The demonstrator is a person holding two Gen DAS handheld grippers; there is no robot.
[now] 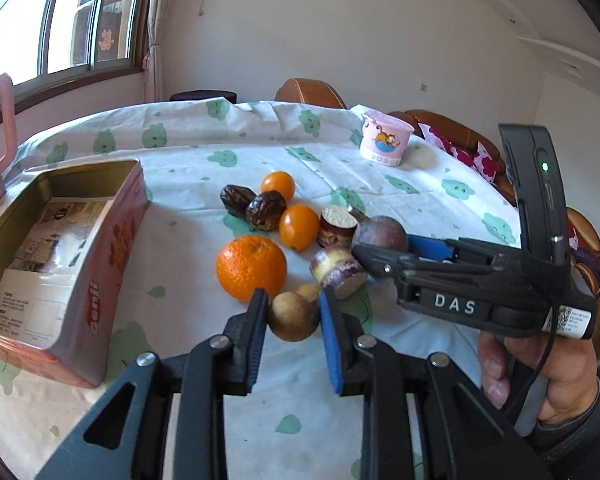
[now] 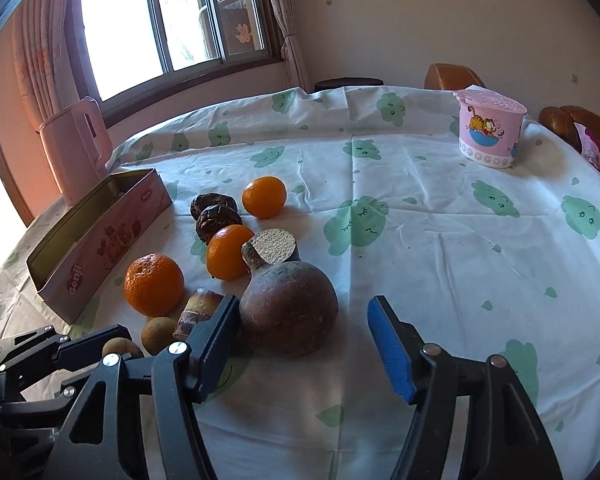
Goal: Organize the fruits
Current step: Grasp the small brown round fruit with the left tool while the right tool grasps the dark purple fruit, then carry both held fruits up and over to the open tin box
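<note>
**Two claws closing in on the fruit pile**

The left claw (image 1: 293, 312) is clenched on a small brown round fruit (image 1: 293, 321) at the near edge of the pile. It should lift straight up, clear of the big orange (image 1: 251, 267) just beside, then carry it to the open tin (image 1: 60, 248) on the left. The right claw (image 2: 300, 316) is released: one pad is beside the large brown round fruit (image 2: 288, 308), the other apart from it, so it should centre before squeezing.

On the surface (image 2: 440, 220) — one big orange, two small oranges, two dark wrinkled fruits, two cut cane pieces, two small brown fruits, one large brown fruit.
</note>
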